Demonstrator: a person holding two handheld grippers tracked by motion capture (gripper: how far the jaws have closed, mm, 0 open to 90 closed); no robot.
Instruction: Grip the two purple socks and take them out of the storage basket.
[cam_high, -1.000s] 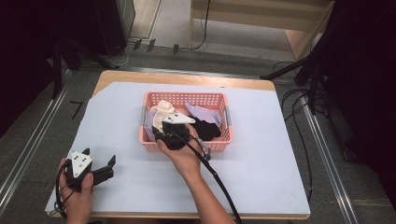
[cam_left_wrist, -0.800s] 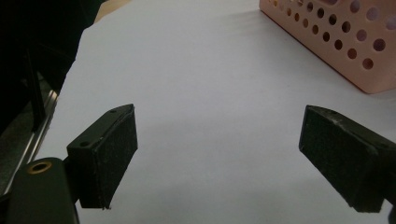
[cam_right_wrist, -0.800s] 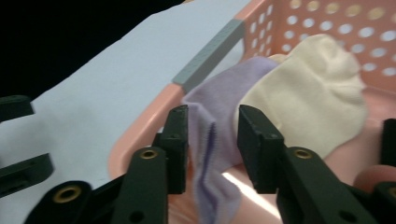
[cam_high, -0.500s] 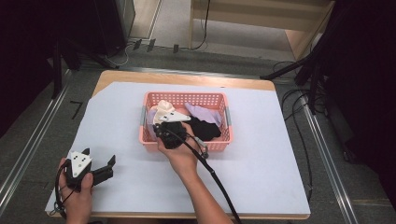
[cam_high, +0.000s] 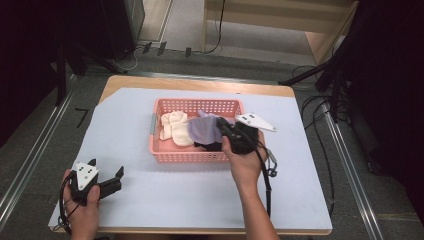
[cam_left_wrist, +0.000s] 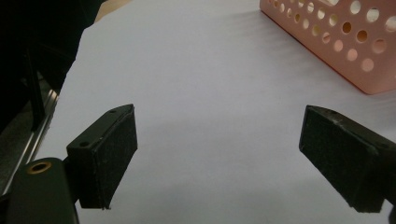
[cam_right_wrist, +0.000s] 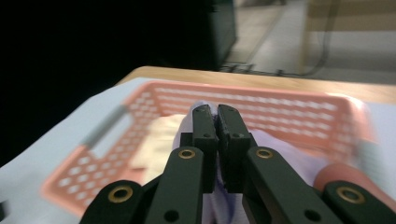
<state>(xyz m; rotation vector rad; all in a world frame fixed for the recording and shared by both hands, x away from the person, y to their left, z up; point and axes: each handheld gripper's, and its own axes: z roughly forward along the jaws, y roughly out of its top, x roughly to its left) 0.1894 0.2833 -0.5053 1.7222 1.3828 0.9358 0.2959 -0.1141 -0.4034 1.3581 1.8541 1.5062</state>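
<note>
My right gripper (cam_high: 224, 127) has swung from the left end of the pink basket (cam_high: 165, 154) toward its right end over the last second, and a lavender cloth (cam_high: 204, 130) has come along with it, now draped across the middle of the basket instead of lying low among the other pieces. I read that as the pick having taken: in the right gripper view the jaws are pressed together with lavender fabric (cam_right_wrist: 275, 144) pinched between them and spilling out below and to both sides. The cream cloth (cam_high: 174, 129) stays behind, off to the jaws' left, and a dark garment (cam_high: 210, 146) lies just under them. The cloth is not yet clear of the basket. My left gripper (cam_high: 111, 181) sits with its jaws spread wide over bare table cover (cam_left_wrist: 210, 102), the basket's corner ahead and to its right.
</note>
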